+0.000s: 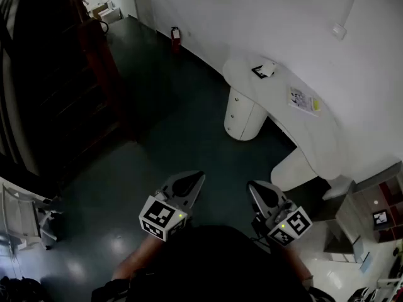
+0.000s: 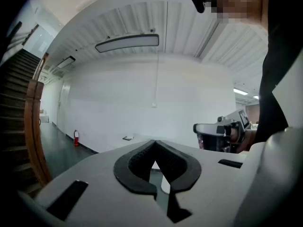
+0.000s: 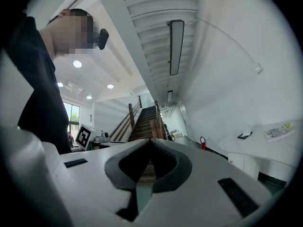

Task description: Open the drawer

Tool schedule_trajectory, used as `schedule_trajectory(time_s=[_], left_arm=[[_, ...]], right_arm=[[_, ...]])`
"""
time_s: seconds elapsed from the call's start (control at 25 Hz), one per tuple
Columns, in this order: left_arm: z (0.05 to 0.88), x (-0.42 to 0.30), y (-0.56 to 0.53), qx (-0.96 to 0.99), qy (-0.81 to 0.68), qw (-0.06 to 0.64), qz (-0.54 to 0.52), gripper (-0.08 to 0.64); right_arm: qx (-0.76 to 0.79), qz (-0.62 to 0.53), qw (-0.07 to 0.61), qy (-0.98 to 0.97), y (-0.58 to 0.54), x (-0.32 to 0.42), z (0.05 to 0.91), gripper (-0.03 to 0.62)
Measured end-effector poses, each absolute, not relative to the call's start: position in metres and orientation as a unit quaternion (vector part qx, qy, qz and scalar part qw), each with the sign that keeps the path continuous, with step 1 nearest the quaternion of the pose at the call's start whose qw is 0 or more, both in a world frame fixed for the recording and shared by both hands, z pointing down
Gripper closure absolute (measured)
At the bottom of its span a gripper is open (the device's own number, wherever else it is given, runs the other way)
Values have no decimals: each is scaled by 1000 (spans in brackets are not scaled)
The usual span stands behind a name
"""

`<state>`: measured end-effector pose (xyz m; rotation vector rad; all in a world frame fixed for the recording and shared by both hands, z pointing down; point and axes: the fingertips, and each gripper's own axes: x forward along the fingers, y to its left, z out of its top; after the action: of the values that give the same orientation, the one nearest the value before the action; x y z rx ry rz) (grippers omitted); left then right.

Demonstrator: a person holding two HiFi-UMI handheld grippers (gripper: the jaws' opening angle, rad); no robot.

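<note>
Head view alone shows left gripper (image 1: 201, 175) and right gripper (image 1: 250, 185), both closed, empty, away from the drawer unit (image 1: 243, 114).

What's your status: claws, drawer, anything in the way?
Left claw shut, empty. Right claw shut, empty. Drawer unit under white desk looks closed, both claws well short of it. Only dark floor between.

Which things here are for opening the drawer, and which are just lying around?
For the job: white drawer cabinet, left gripper, right gripper, both with jaws shut on nothing.

Just lying about: red fire extinguisher, papers on the desk, stairs.
</note>
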<state>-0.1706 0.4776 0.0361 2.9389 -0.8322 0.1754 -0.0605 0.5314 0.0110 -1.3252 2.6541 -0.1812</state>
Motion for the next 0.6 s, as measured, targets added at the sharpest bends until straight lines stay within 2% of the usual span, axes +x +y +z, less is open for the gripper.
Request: schedule_trajectory(time_s=[0.6], left_arm=[[46,-230,479,960,-269,52,62,548]], right_arm=[[-431,-81,82,895,524,-126,18,577]])
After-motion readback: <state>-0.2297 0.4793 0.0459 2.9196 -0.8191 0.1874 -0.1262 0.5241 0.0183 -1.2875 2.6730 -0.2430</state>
